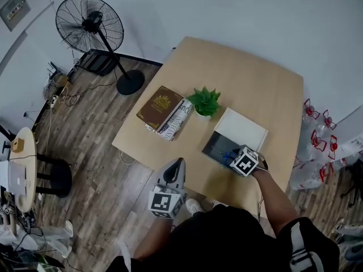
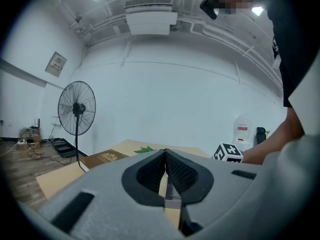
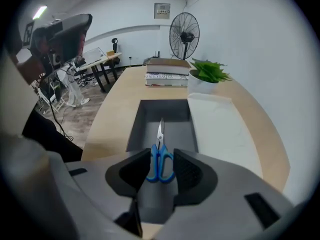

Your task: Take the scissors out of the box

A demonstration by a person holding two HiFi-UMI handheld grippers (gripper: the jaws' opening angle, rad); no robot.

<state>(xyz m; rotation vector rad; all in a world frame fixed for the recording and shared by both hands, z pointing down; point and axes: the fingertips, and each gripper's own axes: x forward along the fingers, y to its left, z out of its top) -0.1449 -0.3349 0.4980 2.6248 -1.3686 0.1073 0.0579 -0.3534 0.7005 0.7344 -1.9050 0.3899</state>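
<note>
Table (image 1: pixel 249 89): pale wood, smooth, matt. Box (image 3: pixel 176 128): dark grey, matt inside. Scissors (image 3: pixel 160 149): bare metal blades with a dull shine, smooth blue plastic handles. Lid (image 1: pixel 241 128): white, matt, card-like. Book (image 1: pixel 160 106): brown cover, gold stamped emblem. Floor (image 1: pixel 96 152): wood-grain planks, low sheen.

The head camera looks steeply down on the worktop (image 1: pixel 255 89) from well above. The left gripper view sits low at its near edge, facing level across toward the fan (image 2: pixel 76 109) at nine o'clock. The right gripper view tilts down, close over the box (image 3: pixel 150 119). All three share the plant (image 1: pixel 205 101).
</note>
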